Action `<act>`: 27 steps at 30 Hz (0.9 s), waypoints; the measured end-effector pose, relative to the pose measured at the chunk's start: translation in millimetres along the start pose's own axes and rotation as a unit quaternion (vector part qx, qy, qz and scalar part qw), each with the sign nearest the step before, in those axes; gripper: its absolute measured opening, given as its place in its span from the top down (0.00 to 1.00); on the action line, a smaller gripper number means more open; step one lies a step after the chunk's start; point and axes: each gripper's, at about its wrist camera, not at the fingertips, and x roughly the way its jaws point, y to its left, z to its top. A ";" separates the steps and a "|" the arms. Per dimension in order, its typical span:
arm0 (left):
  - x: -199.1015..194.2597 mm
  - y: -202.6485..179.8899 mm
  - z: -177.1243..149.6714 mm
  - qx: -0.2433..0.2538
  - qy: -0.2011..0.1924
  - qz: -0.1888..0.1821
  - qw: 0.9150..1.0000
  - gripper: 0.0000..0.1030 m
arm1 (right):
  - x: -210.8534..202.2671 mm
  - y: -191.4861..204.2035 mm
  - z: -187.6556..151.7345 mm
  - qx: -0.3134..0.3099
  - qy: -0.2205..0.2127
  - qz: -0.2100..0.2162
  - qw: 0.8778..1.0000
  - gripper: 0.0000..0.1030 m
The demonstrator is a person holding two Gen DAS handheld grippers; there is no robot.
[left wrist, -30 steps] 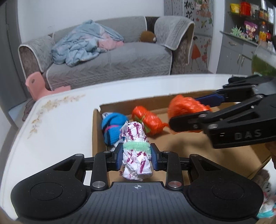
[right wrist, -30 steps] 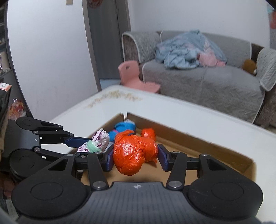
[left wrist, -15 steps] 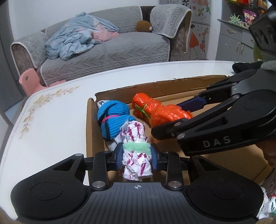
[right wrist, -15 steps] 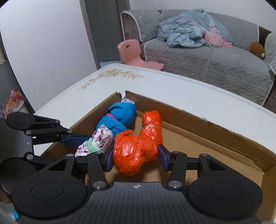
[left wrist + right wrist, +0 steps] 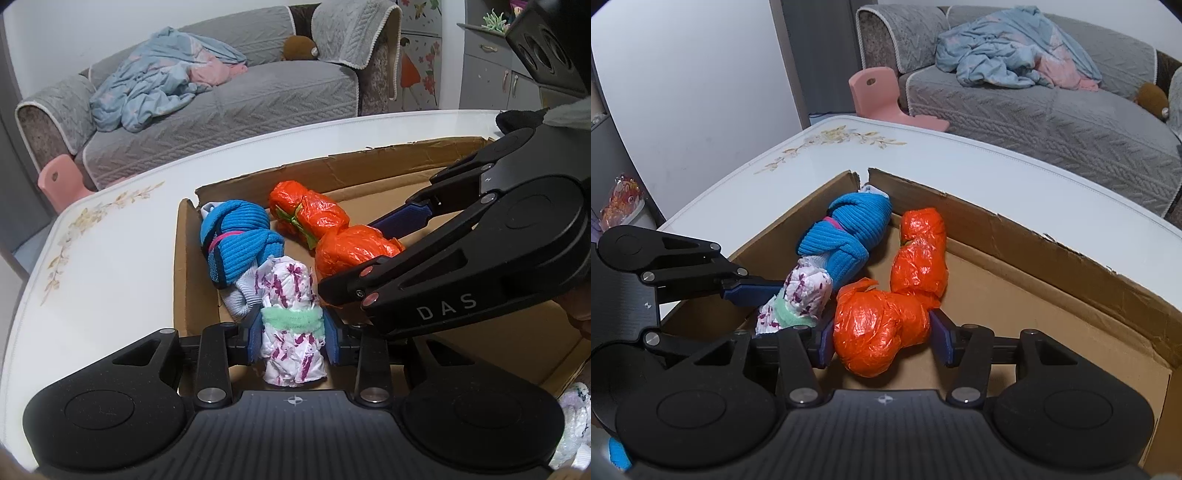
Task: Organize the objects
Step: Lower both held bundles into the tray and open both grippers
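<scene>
My left gripper (image 5: 291,338) is shut on a white bundle with purple marks and a green band (image 5: 290,317), low inside the cardboard box (image 5: 186,288). My right gripper (image 5: 882,338) is shut on an orange plastic bundle (image 5: 881,326), down in the same box just right of the white bundle (image 5: 803,295). In the box's far left corner lie a blue knitted bundle (image 5: 236,240), also in the right wrist view (image 5: 846,230), and a second orange bundle (image 5: 306,216), also in the right wrist view (image 5: 919,254), touching the held one.
The box sits on a white table (image 5: 110,236) with a flower print. A grey sofa (image 5: 221,107) with a blue blanket and a pink child's chair (image 5: 882,96) stand beyond. A white plastic bundle (image 5: 574,428) lies outside the box at the right.
Both grippers have moved down and forward into the box with their bundles. The orange bundle now sits against the second orange bundle, and the white bundle is close behind the blue one.
</scene>
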 end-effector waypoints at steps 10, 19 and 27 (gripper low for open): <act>0.3 0.6 3.9 -0.003 0.009 0.010 1.000 0.53 | -0.1 1.0 3.8 -0.002 0.004 -0.002 1.000 0.45; -2.7 -3.9 4.2 0.005 0.008 0.030 1.000 0.40 | -2.2 -0.5 4.9 -0.005 0.001 -0.002 1.000 0.43; -16.4 -2.5 7.6 0.035 0.005 0.029 0.999 0.28 | -9.0 2.1 8.9 -0.025 -0.004 0.008 1.000 0.39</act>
